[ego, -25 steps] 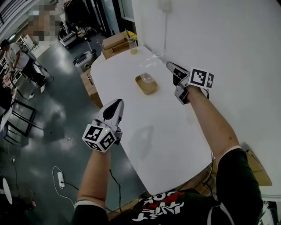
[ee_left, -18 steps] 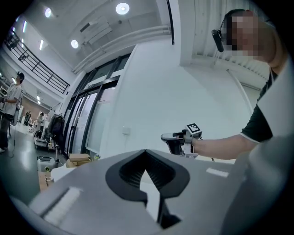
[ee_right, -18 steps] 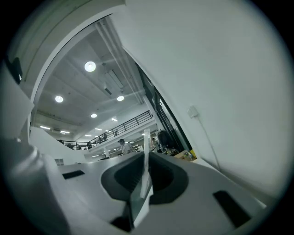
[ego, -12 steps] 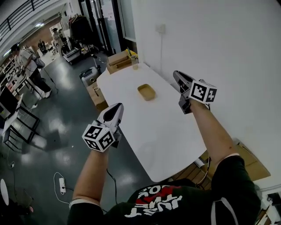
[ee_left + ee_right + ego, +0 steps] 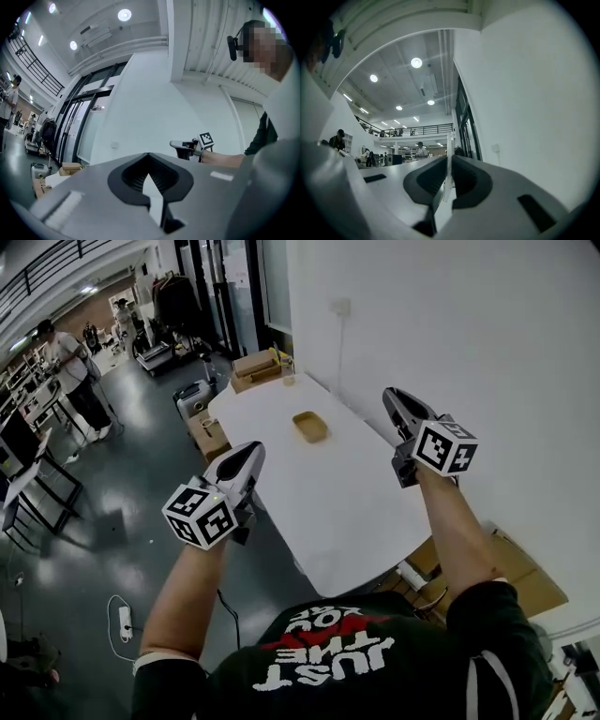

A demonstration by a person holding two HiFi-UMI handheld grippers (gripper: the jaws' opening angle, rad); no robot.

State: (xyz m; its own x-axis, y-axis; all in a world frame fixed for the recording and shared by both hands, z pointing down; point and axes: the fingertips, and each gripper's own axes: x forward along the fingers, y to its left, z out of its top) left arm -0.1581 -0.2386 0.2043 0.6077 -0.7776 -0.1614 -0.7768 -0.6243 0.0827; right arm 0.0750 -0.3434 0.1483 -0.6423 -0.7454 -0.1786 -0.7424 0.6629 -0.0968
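Currently the tan tray (image 5: 309, 426) lies on the white table (image 5: 328, 507), on the table's far half, alone, with bare tabletop all round it. It is shallow and roughly rectangular. What it contains cannot be made out from the head view. Neither gripper touches it.

Nearest to it is the right gripper (image 5: 393, 396), held up in the air over the table's right side, close to the white wall (image 5: 469, 324). Its tip points away from the person, toward the table's far end. The tray lies to the left of that tip, well apart. In the right gripper view the jaws are pressed together, with only a thin seam between them and nothing pinched.

On the other side, the left gripper (image 5: 250, 452) is raised at the table's left edge, its body partly over the dark floor (image 5: 112, 521). Its tip points toward the far end too. The tray is ahead and to the right of it, well apart. In the left gripper view the jaws are closed on each other and empty. The same view shows the right gripper level with it, across the table.

Further out:
- cardboard boxes (image 5: 251, 366) at the table's far end
- wall socket (image 5: 339, 307) above that end
- a person (image 5: 70, 357) standing on the floor, far left
- power strip (image 5: 125, 619) on the floor by the person's left arm
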